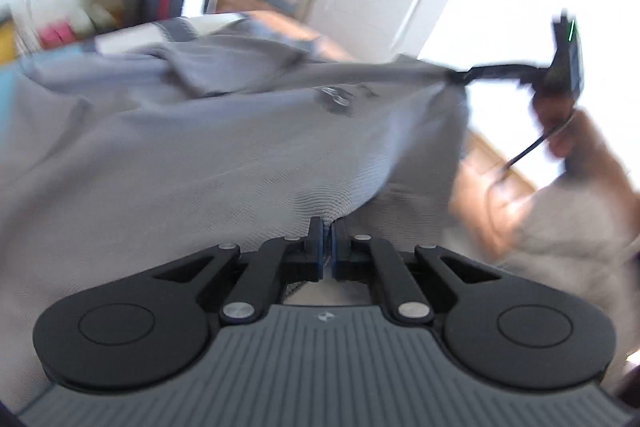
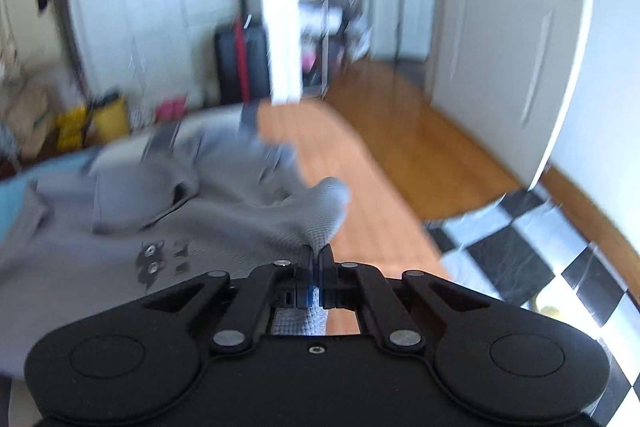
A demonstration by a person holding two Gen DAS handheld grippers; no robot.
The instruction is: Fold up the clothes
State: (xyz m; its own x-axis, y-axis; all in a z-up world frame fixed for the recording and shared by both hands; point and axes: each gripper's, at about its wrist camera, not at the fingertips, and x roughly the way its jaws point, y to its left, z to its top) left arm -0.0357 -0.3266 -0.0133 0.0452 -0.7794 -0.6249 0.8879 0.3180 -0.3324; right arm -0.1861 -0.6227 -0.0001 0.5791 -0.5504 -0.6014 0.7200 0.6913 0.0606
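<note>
With the left claw (image 1: 327, 227) and right claw (image 2: 318, 254) each clamped on an edge of the grey garment (image 1: 200, 155), which is partly lifted, keeping the cloth taut and level between them should give a clean fold.

No text can be read. The dark print on the grey garment (image 2: 160, 259) is blurred, and the small logo on the left gripper's body (image 1: 322, 316) is illegible.

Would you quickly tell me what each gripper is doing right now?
Left gripper: closed on the grey garment.
Right gripper: closed on an edge of the same garment.
</note>
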